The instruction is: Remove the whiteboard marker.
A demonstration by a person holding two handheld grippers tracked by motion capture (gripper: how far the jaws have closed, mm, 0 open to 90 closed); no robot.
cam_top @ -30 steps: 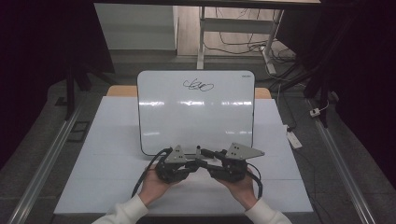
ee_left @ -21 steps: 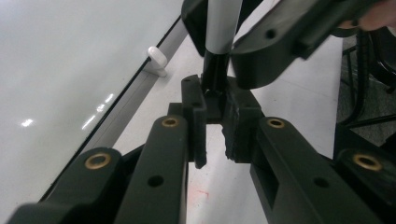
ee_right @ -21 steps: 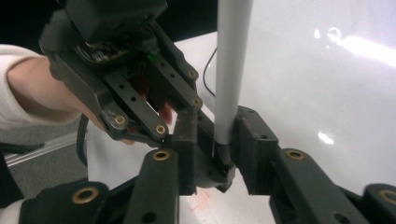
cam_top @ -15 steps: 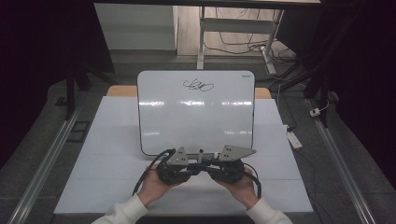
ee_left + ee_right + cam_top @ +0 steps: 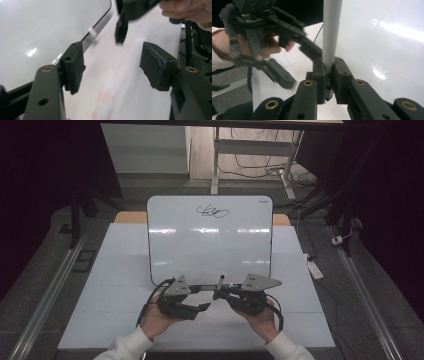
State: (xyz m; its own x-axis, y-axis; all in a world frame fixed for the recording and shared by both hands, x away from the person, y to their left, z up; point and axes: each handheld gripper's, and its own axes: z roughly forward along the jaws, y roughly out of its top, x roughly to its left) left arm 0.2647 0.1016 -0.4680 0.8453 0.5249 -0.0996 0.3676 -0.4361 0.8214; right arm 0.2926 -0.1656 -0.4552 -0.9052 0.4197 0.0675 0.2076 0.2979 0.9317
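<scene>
A whiteboard (image 5: 210, 240) lies on the white table (image 5: 115, 270) with a black scribble (image 5: 212, 211) near its far edge. My right gripper (image 5: 220, 294) (image 5: 327, 67) is shut on a white-barrelled marker (image 5: 331, 32), whose dark tip (image 5: 220, 281) points toward the board's near edge. My left gripper (image 5: 202, 307) (image 5: 112, 57) sits just left of it. Its jaws have just been opening and stand open with nothing between them. The left gripper view looks across at the right gripper (image 5: 121, 30). The right gripper view looks across at the left gripper (image 5: 298, 66).
A person's hands in white sleeves hold both grippers near the table's front edge. A white power strip (image 5: 314, 269) lies off the table's right side. Metal rails run along both sides, and a desk frame with cables (image 5: 250, 167) stands beyond the board.
The left gripper has opened and drawn away to the left from the right gripper. The right gripper has closed on the marker and stayed in place.
</scene>
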